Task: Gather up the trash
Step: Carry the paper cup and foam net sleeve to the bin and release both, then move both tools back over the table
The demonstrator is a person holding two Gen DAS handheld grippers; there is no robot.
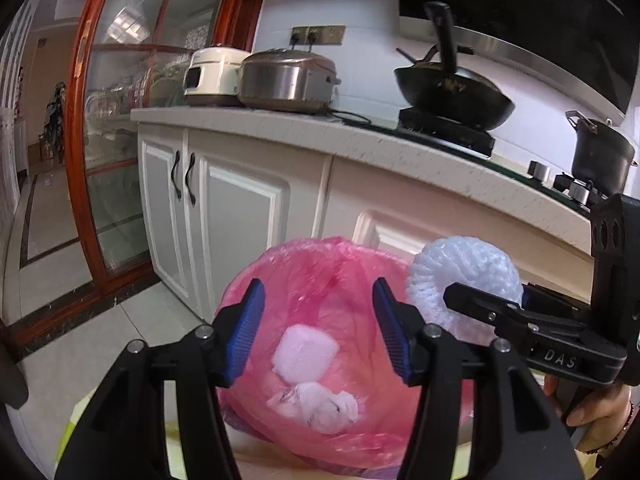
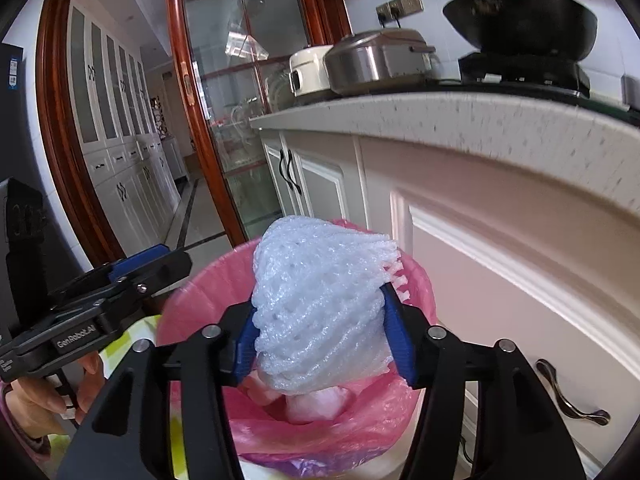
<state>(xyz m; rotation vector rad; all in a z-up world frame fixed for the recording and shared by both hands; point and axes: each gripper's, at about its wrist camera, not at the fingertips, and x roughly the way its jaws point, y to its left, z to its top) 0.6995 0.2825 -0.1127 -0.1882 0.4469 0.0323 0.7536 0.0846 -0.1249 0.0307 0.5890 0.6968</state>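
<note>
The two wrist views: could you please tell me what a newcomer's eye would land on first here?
First, the pink-lined trash bin low in the middle, with crumpled white trash already inside. Next, the white foam net between the right tongs above the bin's rim, while the left tongs stand open and empty over it. Behind, a black wok sits on the counter's stove.

Pretty normal kitchen: white cabinets [image 1: 236, 200] under a speckled countertop [image 1: 360, 140], pale tiled floor [image 1: 132, 320]. Red wood-framed glass door [image 2: 224, 92] opens onto a hallway, white walls.
</note>
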